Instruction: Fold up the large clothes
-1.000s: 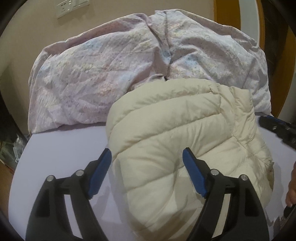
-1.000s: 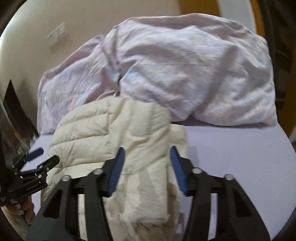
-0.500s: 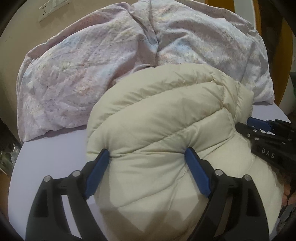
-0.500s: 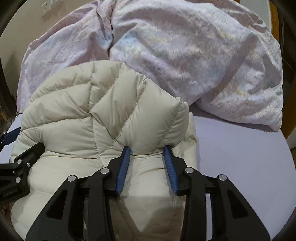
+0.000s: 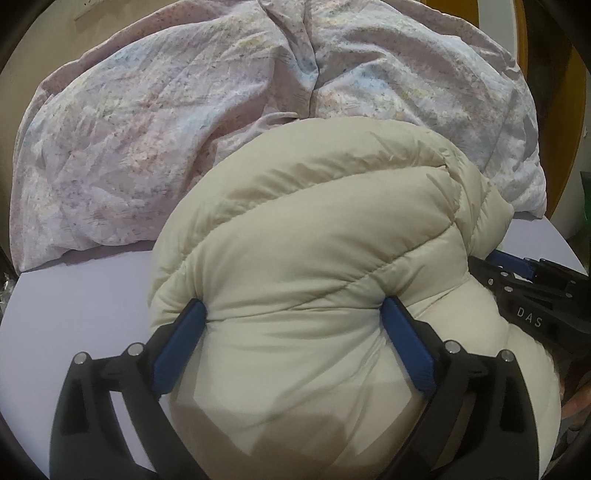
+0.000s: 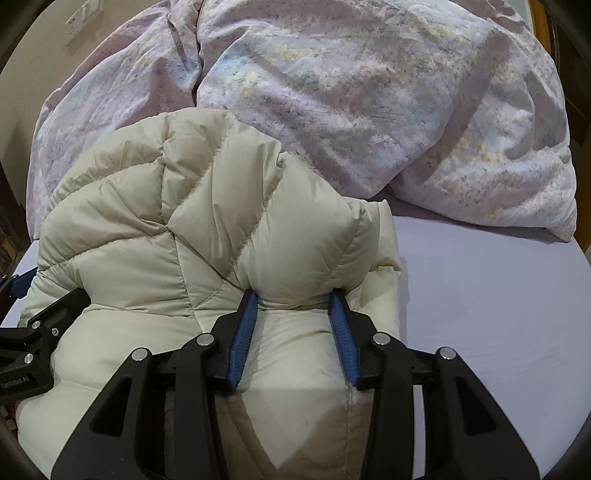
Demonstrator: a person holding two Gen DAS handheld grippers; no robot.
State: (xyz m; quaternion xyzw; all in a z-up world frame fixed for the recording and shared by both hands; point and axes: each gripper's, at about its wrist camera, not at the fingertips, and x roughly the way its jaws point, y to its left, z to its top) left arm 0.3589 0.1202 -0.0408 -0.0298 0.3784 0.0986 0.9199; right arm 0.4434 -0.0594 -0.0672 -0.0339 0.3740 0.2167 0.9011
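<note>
A cream quilted down jacket [image 5: 314, 240] lies bunched in a thick fold on the lavender bed sheet [image 5: 74, 295]; it also fills the right wrist view [image 6: 177, 221]. My left gripper [image 5: 293, 310] has its jaws wide apart, pressed against both sides of the padded bulk. My right gripper [image 6: 293, 299] has its jaws narrower, squeezing a puffy fold at the jacket's right side. Each gripper shows at the edge of the other's view: the right one [image 5: 532, 295], the left one [image 6: 33, 332].
A crumpled pink-and-blue patterned duvet [image 5: 184, 110] is heaped along the back of the bed, just behind the jacket; it also shows in the right wrist view [image 6: 406, 92]. Bare sheet [image 6: 498, 314] lies to the right. A wall socket [image 6: 83, 16] is behind.
Both grippers have moved forward and down onto the jacket. The jacket's upper part has rolled over toward the duvet. The right jaws have narrowed onto a fold.
</note>
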